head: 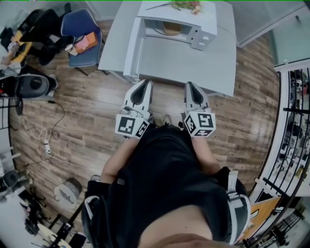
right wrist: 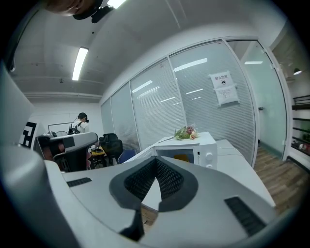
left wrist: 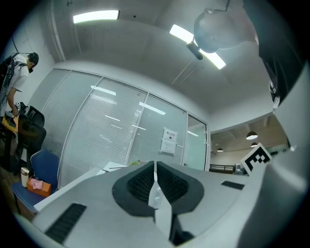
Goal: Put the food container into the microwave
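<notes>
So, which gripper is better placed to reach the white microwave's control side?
Right, probably. The right gripper points at the white microwave; its knob panel lies on that side.

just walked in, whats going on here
A person stands before a white table, holding the left gripper and right gripper at its near edge, both shut and empty. The microwave sits at the far side with flowers on top. Nothing is being handled yet.

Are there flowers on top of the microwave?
Yes, in the right gripper view a small bunch of flowers lies on the flat top of the white microwave.
</notes>
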Demonstrator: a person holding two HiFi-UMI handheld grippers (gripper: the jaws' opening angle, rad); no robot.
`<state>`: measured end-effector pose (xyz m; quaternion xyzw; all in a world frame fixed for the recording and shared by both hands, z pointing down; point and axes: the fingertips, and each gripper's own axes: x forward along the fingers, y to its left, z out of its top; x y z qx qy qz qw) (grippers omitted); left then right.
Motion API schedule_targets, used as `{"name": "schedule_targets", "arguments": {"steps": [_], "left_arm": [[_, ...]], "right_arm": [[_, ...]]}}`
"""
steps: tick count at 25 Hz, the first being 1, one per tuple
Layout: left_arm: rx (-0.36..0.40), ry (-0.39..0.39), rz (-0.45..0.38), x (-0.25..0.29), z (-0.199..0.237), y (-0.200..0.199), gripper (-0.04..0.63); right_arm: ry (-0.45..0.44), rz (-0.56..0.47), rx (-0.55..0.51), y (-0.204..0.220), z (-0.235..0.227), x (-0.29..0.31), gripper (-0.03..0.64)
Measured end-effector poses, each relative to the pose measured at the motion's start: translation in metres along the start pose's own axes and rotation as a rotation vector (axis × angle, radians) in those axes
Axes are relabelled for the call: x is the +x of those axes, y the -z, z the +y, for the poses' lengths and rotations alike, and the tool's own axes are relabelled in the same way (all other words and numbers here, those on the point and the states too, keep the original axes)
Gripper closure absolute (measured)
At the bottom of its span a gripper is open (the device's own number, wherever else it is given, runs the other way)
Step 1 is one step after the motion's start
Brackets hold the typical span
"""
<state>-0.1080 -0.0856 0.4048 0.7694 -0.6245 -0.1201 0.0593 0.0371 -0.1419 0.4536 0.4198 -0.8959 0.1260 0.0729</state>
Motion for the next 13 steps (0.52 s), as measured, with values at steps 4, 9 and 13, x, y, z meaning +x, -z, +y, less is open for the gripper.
{"name": "schedule_targets", "arguments": {"steps": [4, 9, 13], "left_arm": [[0.003, 0.003, 0.004, 0.001, 0.002, 0.001, 0.558], [0.008, 0.009, 0.001, 0.005, 0.004, 0.001, 0.558], [0.008, 0.011, -0.004, 0.011, 0.003, -0.002, 0.558]], "right_arm": [[-0.001, -0.002, -0.006, 0.000, 0.000, 0.002, 0.592], [-0.004, 0.000, -0.014, -0.002, -0.001, 0.007, 0.592], [-0.010, -0.010, -0.018, -0.008, -0.002, 0.011, 0.592]]}}
